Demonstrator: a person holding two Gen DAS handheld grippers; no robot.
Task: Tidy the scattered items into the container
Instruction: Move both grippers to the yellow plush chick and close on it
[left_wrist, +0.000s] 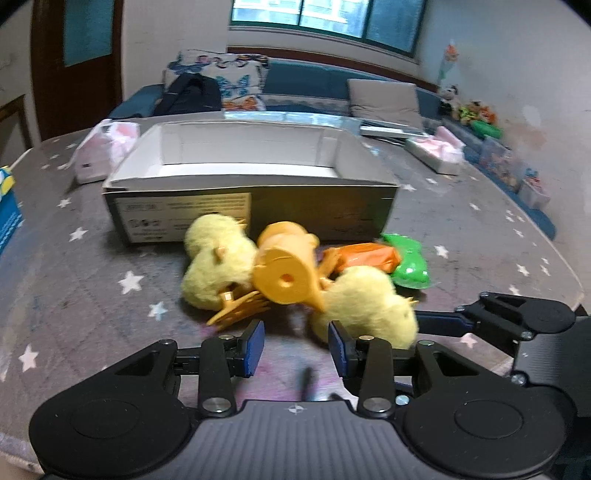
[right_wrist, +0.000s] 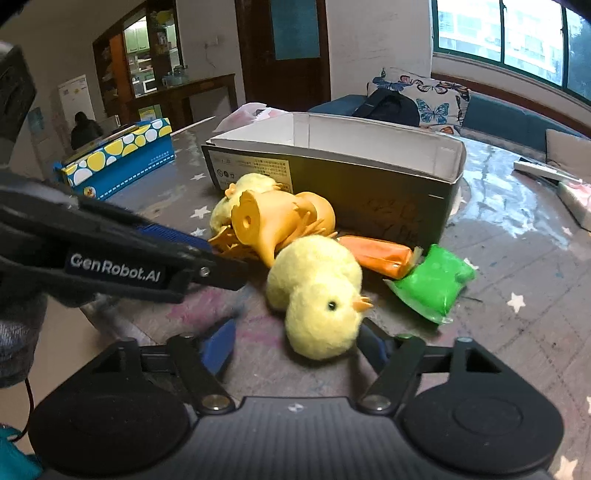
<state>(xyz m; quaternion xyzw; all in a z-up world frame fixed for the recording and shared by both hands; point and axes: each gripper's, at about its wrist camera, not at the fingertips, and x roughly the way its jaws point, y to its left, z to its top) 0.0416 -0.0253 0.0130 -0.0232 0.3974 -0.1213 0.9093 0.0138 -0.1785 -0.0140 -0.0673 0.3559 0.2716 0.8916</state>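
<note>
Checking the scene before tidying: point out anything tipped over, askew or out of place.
The orange plastic duck lies tipped on its side, its round holed base facing the cameras, piled against two fluffy chicks. All the items sit outside the open box, which looks empty. Nothing looks spilled or broken.

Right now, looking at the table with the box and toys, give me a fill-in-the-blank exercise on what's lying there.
1. The cardboard box holds ____ toys.
2. Beside the orange packet lies a packet coloured ____.
3. The nearest plush chick sits between the pads of the ____ claw.
4. The tablecloth is printed with white ____.

Missing words: no; green; right; stars
</note>
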